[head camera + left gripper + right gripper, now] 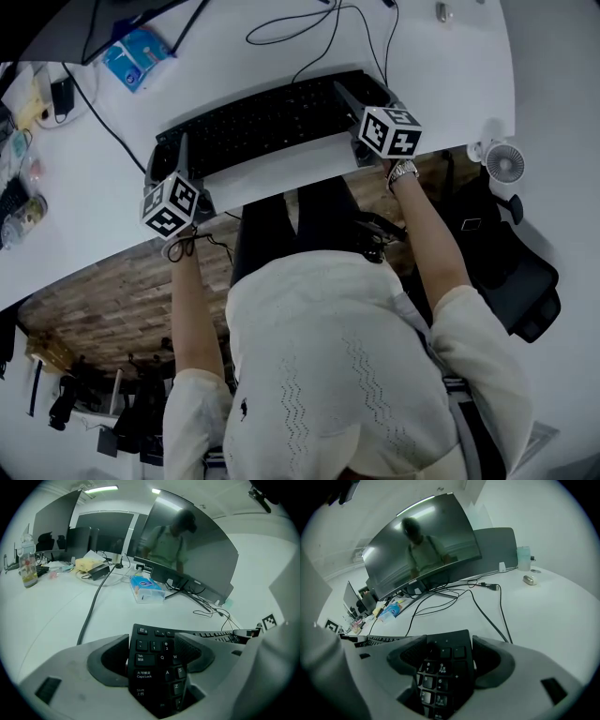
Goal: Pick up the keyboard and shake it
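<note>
A long black keyboard [262,122] lies across the white desk [441,66] near its front edge in the head view. My left gripper [183,178] is shut on the keyboard's left end; in the left gripper view the Tab and Caps Lock keys [145,665] sit between the two pads. My right gripper [361,117] is shut on the right end, with the number pad [440,672] between its pads in the right gripper view. I cannot tell from these views whether the keyboard rests on the desk or hangs above it.
A large dark monitor [422,555] stands behind the keyboard, with black cables [309,28] trailing over the desk. A blue tissue pack [136,54] lies at the back left. A bottle [28,566] and clutter sit far left. A small white fan [504,161] and a black chair [511,272] are at my right.
</note>
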`<action>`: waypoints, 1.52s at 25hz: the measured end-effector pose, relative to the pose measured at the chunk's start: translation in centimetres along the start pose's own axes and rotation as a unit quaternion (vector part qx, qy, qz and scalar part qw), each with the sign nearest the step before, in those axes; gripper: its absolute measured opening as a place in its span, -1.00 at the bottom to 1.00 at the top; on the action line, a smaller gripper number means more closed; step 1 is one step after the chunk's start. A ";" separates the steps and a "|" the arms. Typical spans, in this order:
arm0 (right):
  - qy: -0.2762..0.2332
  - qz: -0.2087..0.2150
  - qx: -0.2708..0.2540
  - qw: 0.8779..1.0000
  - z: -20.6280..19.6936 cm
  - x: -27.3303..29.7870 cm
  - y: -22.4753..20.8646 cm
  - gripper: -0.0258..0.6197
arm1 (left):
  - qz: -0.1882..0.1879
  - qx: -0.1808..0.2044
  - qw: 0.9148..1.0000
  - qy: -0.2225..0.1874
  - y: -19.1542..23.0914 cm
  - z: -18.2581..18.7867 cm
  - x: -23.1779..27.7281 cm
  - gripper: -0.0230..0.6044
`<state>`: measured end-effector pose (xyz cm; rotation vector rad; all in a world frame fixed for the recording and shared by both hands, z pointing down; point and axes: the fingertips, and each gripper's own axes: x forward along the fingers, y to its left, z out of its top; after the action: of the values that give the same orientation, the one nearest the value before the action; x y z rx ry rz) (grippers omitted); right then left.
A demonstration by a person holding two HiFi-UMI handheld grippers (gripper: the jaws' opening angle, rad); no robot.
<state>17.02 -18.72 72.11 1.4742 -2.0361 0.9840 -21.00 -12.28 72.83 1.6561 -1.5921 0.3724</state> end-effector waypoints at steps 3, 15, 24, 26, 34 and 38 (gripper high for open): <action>-0.003 0.001 0.000 1.000 0.0 0.4 -0.2 0.01 | -0.001 0.000 1.000 0.002 0.0 0.0 0.5 0.01; -0.021 0.009 -0.004 1.000 -0.1 0.7 -0.3 0.02 | -0.009 -0.004 1.000 -0.013 0.2 -0.3 0.9 0.01; -0.009 -0.004 -0.005 1.000 -0.1 0.4 -0.3 0.06 | -0.014 -0.007 1.000 -0.004 0.2 -0.5 0.7 0.01; -0.015 -0.006 -0.010 1.000 0.3 -0.1 0.0 0.13 | -0.010 0.002 1.000 -0.006 0.1 -0.3 0.6 0.01; -0.051 0.041 0.013 0.998 3.8 -3.3 2.6 -0.06 | -0.017 0.029 0.999 -0.018 -0.7 0.7 -1.0 -0.06; -0.075 0.045 0.039 0.995 5.8 -5.8 3.9 -0.25 | -0.016 0.044 0.998 -0.032 -1.7 1.6 -2.6 -0.58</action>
<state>15.58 -18.83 63.13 1.5516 -2.2105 1.0270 -20.33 -11.71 69.46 1.7740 -1.6146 0.3808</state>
